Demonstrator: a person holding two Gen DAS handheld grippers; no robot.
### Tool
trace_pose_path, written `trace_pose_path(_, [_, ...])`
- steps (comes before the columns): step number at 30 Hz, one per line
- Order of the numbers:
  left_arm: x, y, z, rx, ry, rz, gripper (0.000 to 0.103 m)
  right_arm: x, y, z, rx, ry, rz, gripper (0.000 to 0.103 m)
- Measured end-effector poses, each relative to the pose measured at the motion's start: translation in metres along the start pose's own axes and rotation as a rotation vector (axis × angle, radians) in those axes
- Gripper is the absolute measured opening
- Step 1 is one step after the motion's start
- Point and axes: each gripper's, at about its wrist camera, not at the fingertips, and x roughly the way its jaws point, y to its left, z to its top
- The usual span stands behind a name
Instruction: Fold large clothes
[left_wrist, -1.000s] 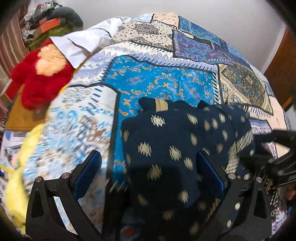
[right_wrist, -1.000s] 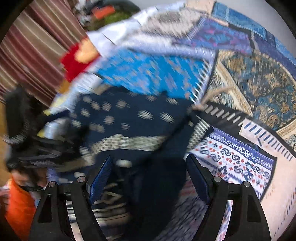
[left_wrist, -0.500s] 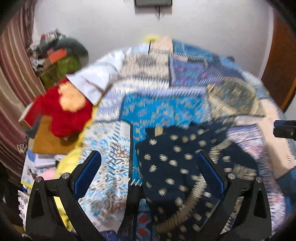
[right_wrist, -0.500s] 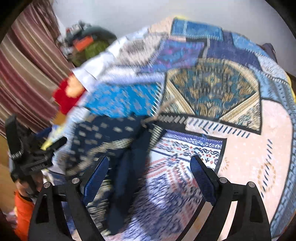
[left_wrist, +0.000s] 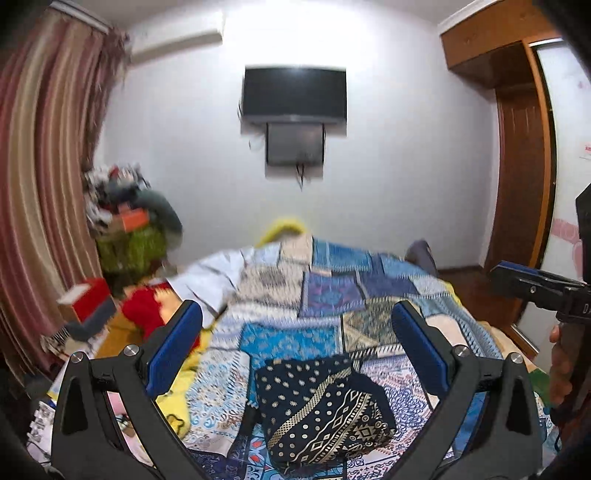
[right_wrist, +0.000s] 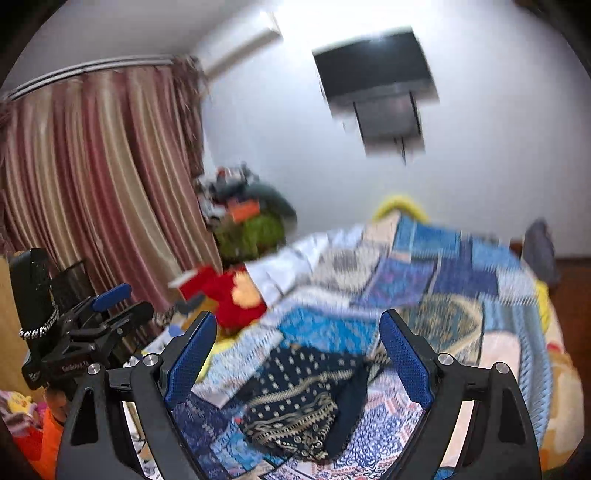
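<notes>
A dark navy garment (left_wrist: 319, 404) with cream dots and a patterned border lies folded in a compact bundle on the patchwork bedspread (left_wrist: 332, 291). It also shows in the right wrist view (right_wrist: 299, 398). My left gripper (left_wrist: 297, 343) is open and empty, raised well above and behind the garment. My right gripper (right_wrist: 297, 350) is open and empty, also raised clear of it. The right gripper shows at the right edge of the left wrist view (left_wrist: 535, 286), and the left gripper at the left of the right wrist view (right_wrist: 110, 306).
A red plush toy (left_wrist: 147, 314) and a white cloth (left_wrist: 210, 277) lie at the bed's left. A pile of clutter (left_wrist: 129, 221) stands by the striped curtain (left_wrist: 40, 206). A television (left_wrist: 293, 92) hangs on the far wall. A wooden wardrobe (left_wrist: 524, 184) stands at right.
Both grippers have lifted up and back from the garment, so the views now take in the wall and television. The garment stays folded on the bed.
</notes>
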Motion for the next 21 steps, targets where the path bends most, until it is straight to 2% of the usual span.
trace_pose_path(2, [-0.020,-0.008,-0.003,-0.007,-0.042,0.002,0.103,-0.026,0.015,-0.003,-0.016,-0.059,-0.008,0.089])
trace_pose_path(7, [-0.056,-0.025,-0.015,-0.007,-0.093,0.020,0.103,-0.066,0.035,-0.022,-0.025,-0.124,-0.052,0.089])
trace_pose_path(13, [-0.074,-0.039,-0.028,0.000,-0.098,0.042,0.103,-0.085,0.054,-0.045,-0.081,-0.121,-0.130,0.090])
trace_pose_path(16, [-0.075,-0.043,-0.030,-0.008,-0.088,0.036,0.103,-0.090,0.062,-0.052,-0.110,-0.131,-0.175,0.103])
trace_pose_path(21, [-0.072,-0.038,-0.032,-0.027,-0.072,0.050,0.103,-0.087,0.064,-0.058,-0.121,-0.105,-0.201,0.103])
